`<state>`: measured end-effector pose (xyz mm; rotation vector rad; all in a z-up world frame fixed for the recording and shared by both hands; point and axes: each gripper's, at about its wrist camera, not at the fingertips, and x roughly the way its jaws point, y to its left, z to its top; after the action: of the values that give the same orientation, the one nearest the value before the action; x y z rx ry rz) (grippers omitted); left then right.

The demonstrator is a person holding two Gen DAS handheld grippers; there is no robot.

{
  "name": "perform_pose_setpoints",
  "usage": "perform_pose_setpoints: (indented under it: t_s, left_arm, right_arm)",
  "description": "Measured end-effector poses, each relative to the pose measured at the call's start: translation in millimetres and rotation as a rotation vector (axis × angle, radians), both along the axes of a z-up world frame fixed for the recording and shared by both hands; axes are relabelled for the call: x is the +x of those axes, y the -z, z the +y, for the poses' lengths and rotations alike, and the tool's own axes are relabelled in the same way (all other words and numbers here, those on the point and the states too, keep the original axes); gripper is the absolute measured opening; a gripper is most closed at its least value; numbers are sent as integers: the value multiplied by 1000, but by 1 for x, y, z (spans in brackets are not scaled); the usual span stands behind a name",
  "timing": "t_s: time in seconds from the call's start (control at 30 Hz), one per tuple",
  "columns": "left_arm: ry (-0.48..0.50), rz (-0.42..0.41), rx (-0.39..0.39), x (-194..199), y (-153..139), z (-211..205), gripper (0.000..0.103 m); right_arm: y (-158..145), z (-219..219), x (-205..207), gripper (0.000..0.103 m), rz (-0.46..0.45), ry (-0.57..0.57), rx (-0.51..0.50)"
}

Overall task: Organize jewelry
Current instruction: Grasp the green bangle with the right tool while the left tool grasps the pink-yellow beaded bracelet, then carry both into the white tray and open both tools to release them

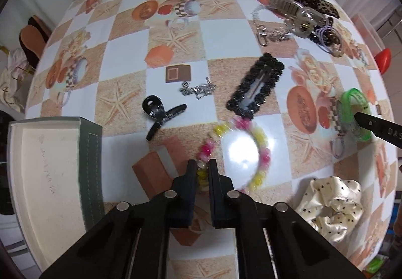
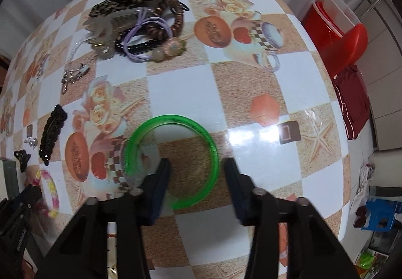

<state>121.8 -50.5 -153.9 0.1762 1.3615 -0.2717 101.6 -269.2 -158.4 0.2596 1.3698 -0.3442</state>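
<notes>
Left wrist view: the left hand-held gripper sits at lower centre, its fingers nearly closed on the pink-and-yellow bead bracelet, which loops to the right over the desk. A box with a pale lining fills the lower left. Above the bracelet lie a black claw clip, a small silver chain and a black snap clip. At the right edge the green bangle lies with a finger of the right hand-held gripper reaching into it. A dotted cream scrunchie is at lower right; a pile of hair ties and clips is at upper right.

Right wrist view: the right gripper is at lower centre, its fingers wide apart and holding nothing. One finger stands inside the bangle, the other just outside its right rim. The pile is at upper left. The bracelet and left gripper show at lower left.
</notes>
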Motion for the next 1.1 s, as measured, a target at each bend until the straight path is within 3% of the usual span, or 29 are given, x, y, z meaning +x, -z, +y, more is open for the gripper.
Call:
perform_pose_setpoints:
  t_s: [0.03, 0.07, 0.43, 0.8, 1.1]
  left_arm:
    - [-4, 4, -10, -3, -1, -1, 14]
    - [-9, 5, -21, -3, -3, -1, 14]
    - [-24, -30, -86, -3, -32, -3, 14]
    - [-60, -87, -149, -42, -76, 69, 14]
    - [-186, -107, -140, -59, -90, 149, 14]
  right_arm:
    - [-1, 0, -1, 17, -1, 0, 0]
    - [-2, -1, -1, 7, -4, 3, 5]
    - [-26, -8, -17, 7, -61, 33, 66]
    - [-59, 23, -55, 7, -97, 22, 114]
    - [-95, 94, -45, 7, -132, -114, 168]
